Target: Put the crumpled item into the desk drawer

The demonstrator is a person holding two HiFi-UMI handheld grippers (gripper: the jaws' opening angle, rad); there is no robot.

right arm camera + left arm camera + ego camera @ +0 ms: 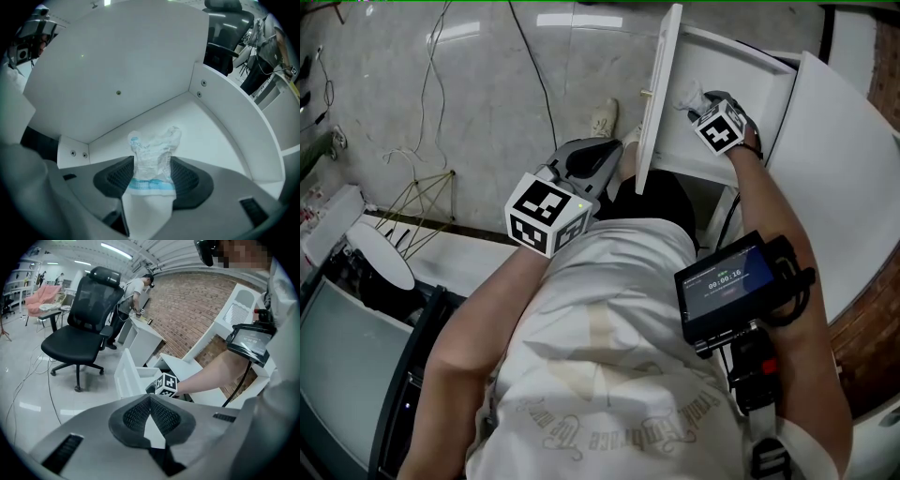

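Note:
The crumpled item (152, 154), a white wrapper with a blue stripe, stands between the pads of my right gripper (152, 180). The jaws stand apart at the wrapper's width, and it does not look squeezed. This gripper points steeply down into the open white desk drawer (211, 136), just behind its front panel (659, 94). In the head view the right gripper (696, 101) is inside the drawer with the wrapper (688, 93) at its tip. My left gripper (150, 398) hangs back outside the drawer, shut with nothing in it; the head view shows the left gripper (598, 161) beside the front panel.
The white desk top (853, 187) curves along the right of the drawer. A black office chair (86, 310) stands on the tiled floor beyond it. A person works at another white desk (140, 333) by the brick wall. Cables (431, 84) and a wire rack (422, 202) lie at the left.

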